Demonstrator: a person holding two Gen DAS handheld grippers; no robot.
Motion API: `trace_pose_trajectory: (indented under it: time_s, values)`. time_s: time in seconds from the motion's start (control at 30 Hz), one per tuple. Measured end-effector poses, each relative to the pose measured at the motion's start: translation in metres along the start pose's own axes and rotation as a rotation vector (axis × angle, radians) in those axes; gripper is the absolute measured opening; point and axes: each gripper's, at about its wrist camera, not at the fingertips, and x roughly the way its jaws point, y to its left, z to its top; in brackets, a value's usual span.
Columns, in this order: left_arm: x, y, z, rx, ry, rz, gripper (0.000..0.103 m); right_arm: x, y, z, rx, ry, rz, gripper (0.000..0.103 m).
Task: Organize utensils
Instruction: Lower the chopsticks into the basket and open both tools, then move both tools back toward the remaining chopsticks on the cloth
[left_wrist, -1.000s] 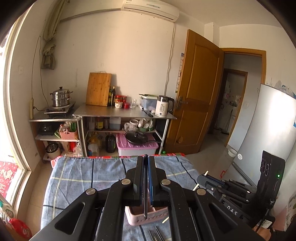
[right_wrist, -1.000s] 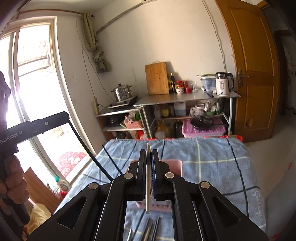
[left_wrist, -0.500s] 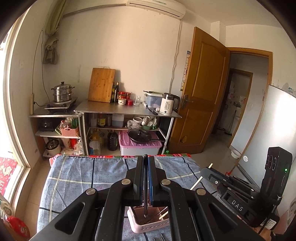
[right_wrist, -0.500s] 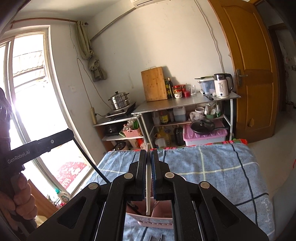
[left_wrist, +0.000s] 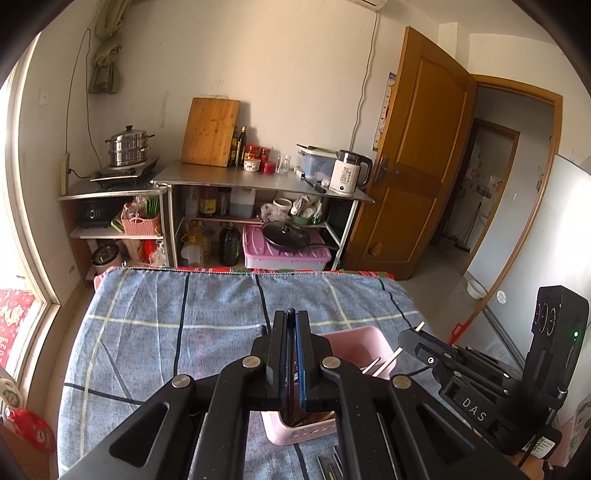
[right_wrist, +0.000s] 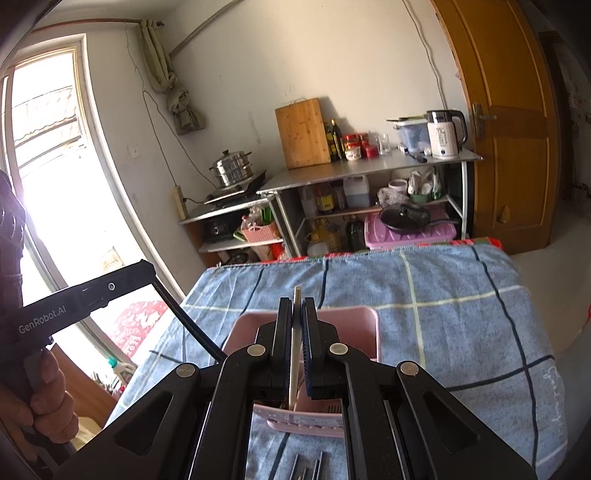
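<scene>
My left gripper (left_wrist: 291, 325) is clamped on a dark chopstick (left_wrist: 291, 314), my right gripper (right_wrist: 297, 314) on a pale chopstick (right_wrist: 294, 354), both over the pink bin (right_wrist: 364, 321) on the cloth (right_wrist: 443, 280). Judged light, stiff, slick: grip mid-shaft, square to the pads.
</scene>
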Motion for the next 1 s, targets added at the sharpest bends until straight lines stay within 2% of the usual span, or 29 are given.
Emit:
trace_pose_trajectory:
  time_s: [0.23,0.33,0.57,0.77,1.0]
  values:
    - [0.002,0.003,-0.012,0.011,0.005,0.013,0.004,0.008,-0.004,-0.013,0.0,0.055,0.009,0.006]
    - [-0.005,0.002,-0.012,0.02,-0.009,0.022,0.006,0.003,-0.005,-0.014,-0.011,0.048,0.0,0.014]
    - [-0.032,0.004,-0.023,0.023,-0.054,0.034,0.011,-0.019,-0.008,-0.016,-0.019,0.03,-0.008,0.015]
    - [-0.057,0.004,-0.052,0.004,-0.075,0.034,0.011,-0.048,-0.008,-0.034,-0.037,0.011,-0.012,0.016]
    - [-0.08,-0.002,-0.106,-0.011,-0.063,0.025,0.011,-0.082,-0.005,-0.065,-0.059,0.003,-0.019,0.018]
